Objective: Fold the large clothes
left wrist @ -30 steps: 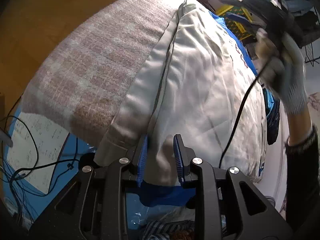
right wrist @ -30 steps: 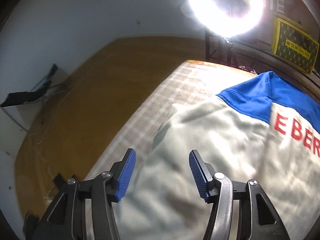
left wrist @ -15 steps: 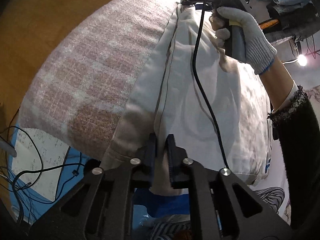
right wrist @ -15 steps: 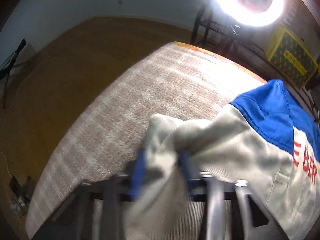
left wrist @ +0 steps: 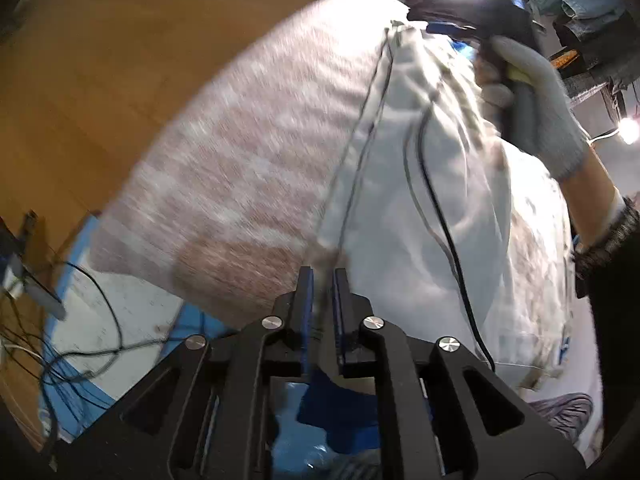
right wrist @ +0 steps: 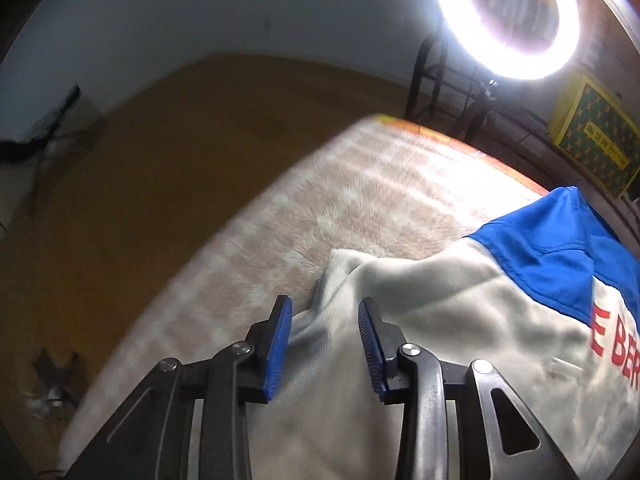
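Observation:
A large pale grey jacket (left wrist: pixel 420 216) with a blue yoke (right wrist: pixel 560 252) and red letters lies on a checked pink-and-white bed cover (left wrist: pixel 248 184). My left gripper (left wrist: pixel 321 280) is shut on the jacket's near hem edge, at the bed's near end. My right gripper (right wrist: pixel 324 316) has its blue pads apart around a raised fold of the jacket's far corner (right wrist: pixel 352 276); cloth lies between the fingers, and I cannot tell whether they pinch it. In the left wrist view the gloved hand (left wrist: pixel 536 112) holds the right gripper over the far end.
A bright ring light (right wrist: pixel 508 20) stands behind the bed. A yellow patterned box (right wrist: pixel 592 136) sits at the back right. Wooden floor (right wrist: pixel 160 152) runs along the bed's left side. Cables and a blue mat (left wrist: pixel 80 320) lie at the near left end.
The left gripper shut on the hem and has lifted it slightly. The right gripper came down over the far corner, narrowed on the fold half a second ago, and its pads now stand wider.

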Available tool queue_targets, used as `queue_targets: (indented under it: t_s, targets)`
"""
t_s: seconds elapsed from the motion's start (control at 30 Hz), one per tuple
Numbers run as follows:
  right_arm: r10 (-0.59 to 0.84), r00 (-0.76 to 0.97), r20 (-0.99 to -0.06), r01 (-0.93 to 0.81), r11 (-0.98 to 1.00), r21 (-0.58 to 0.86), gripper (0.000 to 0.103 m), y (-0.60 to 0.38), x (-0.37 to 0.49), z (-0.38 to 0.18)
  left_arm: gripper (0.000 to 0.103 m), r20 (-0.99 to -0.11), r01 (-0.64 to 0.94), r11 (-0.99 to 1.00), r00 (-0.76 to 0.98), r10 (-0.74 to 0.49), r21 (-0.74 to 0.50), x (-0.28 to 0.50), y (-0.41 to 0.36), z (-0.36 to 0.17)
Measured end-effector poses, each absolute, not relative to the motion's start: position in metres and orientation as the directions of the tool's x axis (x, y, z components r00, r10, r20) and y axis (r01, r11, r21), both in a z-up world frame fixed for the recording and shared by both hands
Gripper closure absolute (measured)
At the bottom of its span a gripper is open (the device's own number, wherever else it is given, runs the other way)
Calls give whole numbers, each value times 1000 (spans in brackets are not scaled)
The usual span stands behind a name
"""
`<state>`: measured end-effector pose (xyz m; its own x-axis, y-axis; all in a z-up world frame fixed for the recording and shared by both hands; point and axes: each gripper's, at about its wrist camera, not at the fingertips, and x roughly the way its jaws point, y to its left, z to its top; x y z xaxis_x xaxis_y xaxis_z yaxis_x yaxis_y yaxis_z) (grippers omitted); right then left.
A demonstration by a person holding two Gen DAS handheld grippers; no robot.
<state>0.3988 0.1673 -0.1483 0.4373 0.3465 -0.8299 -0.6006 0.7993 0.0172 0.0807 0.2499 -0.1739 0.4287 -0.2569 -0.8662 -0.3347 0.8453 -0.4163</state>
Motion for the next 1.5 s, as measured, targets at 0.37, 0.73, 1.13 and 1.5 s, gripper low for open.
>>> queue_targets:
  t_s: [0.37, 0.73, 1.13, 1.5]
  targets:
    - [596, 278, -754, -712, 654, 255, 65, 42, 274, -84, 55, -851, -356, 818, 446, -277, -452, 59, 256, -175]
    - [495, 182, -849, -757, 621, 200, 65, 29, 165, -190, 45, -823, -463, 695, 440, -360, -551, 56, 267, -206]
    - [548, 251, -798, -717, 659, 227, 51, -28, 137, -116, 45, -781, -470, 704, 593, -196, -533, 49, 256, -138]
    - [643, 339, -686, -663, 681, 311, 40, -120, 129, -49, 31, -750, -459, 685, 632, -195, -566, 33, 259, -105]
